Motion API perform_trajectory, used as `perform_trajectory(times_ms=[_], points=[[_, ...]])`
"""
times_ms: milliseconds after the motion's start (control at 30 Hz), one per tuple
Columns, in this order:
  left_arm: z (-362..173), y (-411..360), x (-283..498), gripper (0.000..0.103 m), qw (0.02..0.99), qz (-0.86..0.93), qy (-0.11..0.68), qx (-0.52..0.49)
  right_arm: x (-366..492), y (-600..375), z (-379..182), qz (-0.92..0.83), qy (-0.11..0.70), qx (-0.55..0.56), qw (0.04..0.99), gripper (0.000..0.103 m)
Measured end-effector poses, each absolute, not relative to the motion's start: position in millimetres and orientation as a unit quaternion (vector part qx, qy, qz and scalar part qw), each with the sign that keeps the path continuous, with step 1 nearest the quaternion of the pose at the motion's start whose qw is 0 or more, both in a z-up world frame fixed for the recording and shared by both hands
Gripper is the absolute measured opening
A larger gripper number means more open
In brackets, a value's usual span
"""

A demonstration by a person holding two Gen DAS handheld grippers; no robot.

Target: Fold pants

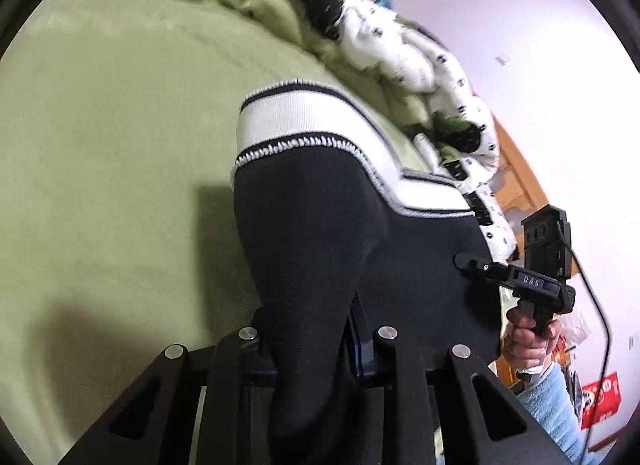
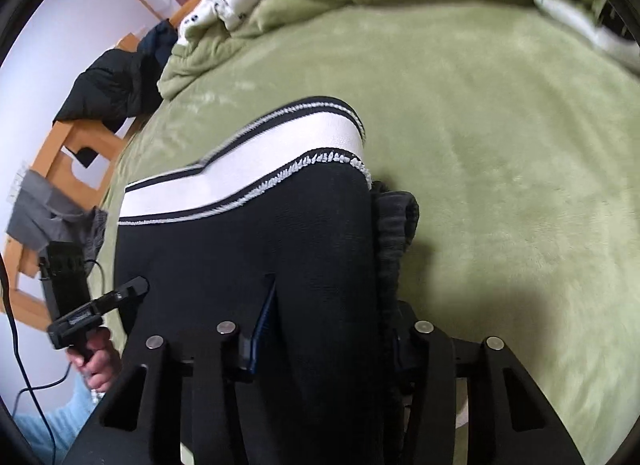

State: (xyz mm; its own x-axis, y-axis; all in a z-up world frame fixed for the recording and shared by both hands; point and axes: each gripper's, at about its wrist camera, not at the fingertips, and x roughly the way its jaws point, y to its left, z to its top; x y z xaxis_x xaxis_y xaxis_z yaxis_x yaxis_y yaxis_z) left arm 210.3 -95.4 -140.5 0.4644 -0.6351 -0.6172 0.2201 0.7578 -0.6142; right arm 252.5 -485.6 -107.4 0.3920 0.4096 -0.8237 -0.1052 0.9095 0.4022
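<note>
Black pants (image 1: pixel 320 225) with a wide white waistband (image 1: pixel 280 121) are lifted over a green bed cover. In the left wrist view the dark cloth runs down between the fingers of my left gripper (image 1: pixel 312 325), which is shut on it. The right wrist view shows the same pants (image 2: pixel 240 245) and waistband (image 2: pixel 280 149), bunched between a blue pad (image 2: pixel 264 313) and the opposite finger of my right gripper (image 2: pixel 328 321), shut on the cloth. A grey ribbed part (image 2: pixel 396 225) hangs at the pants' right side. Each gripper shows in the other's view, at the pants' far edge: right gripper (image 1: pixel 466 263), left gripper (image 2: pixel 136 287).
The green bed cover (image 1: pixel 100 145) spreads wide around the pants. A rumpled white dotted quilt (image 1: pixel 400 45) lies at the bed's far side. Wooden furniture (image 2: pixel 60 153) with dark clothes (image 2: pixel 108 93) stands beside the bed. A hand (image 1: pixel 528 337) in a light blue sleeve grips the right handle.
</note>
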Motion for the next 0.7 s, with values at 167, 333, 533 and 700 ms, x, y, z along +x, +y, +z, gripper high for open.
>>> perform_trajectory(times_ms=[167, 333, 533, 700], points=[[-102, -9, 198, 0.022, 0.863, -0.21, 0.417, -0.19, 230, -422, -82, 0.191, 0.505, 0.182, 0.822, 0.042], [-120, 48, 213, 0.028, 0.853, -0.151, 0.478, -0.143, 229, -320, -99, 0.234, 0.494, 0.187, 0.816, 0.042], [-165, 65, 208, 0.048, 0.857, -0.12, 0.483, -0.135, 245, -298, -156, 0.205, 0.501, 0.137, 0.83, 0.052], [-116, 71, 189, 0.065, 0.902, -0.103, 0.413, -0.079, 231, -291, -111, 0.166, 0.494, 0.021, 0.853, 0.055]])
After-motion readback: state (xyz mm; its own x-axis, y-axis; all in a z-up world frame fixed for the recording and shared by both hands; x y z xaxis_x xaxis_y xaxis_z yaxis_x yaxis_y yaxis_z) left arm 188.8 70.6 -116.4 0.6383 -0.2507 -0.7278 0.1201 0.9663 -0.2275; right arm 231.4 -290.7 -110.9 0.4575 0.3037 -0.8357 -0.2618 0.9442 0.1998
